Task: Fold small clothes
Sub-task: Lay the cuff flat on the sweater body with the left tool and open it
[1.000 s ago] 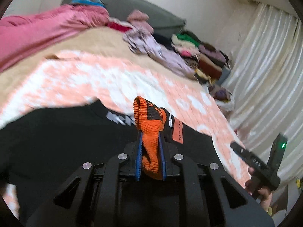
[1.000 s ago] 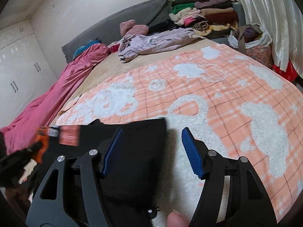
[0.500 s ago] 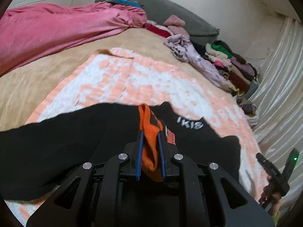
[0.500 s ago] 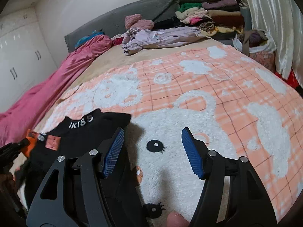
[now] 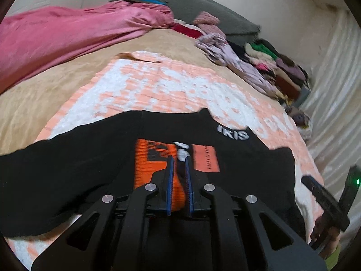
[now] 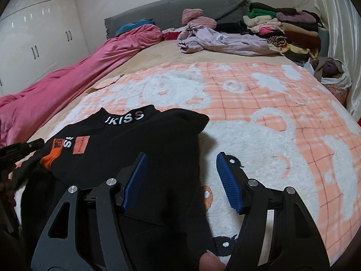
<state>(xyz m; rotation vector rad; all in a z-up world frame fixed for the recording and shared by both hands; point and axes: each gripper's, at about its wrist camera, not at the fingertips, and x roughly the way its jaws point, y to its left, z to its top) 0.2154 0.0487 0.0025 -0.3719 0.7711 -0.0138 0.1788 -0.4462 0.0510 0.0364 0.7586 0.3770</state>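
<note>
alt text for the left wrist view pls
The left gripper, jaws shut on the orange cuff, lies over a black top spread on a peach and white blanket. Behind: a pink quilt and stacked clothes.

The black sweater (image 5: pixel 90 169) that hung bunched from the left gripper (image 5: pixel 179 176) now lies spread on the peach blanket (image 6: pixel 270 94), its orange cuff (image 5: pixel 149 164) laid flat (earlier upright), while the right gripper (image 6: pixel 180 178) has swung rightward off the cloth.
</note>
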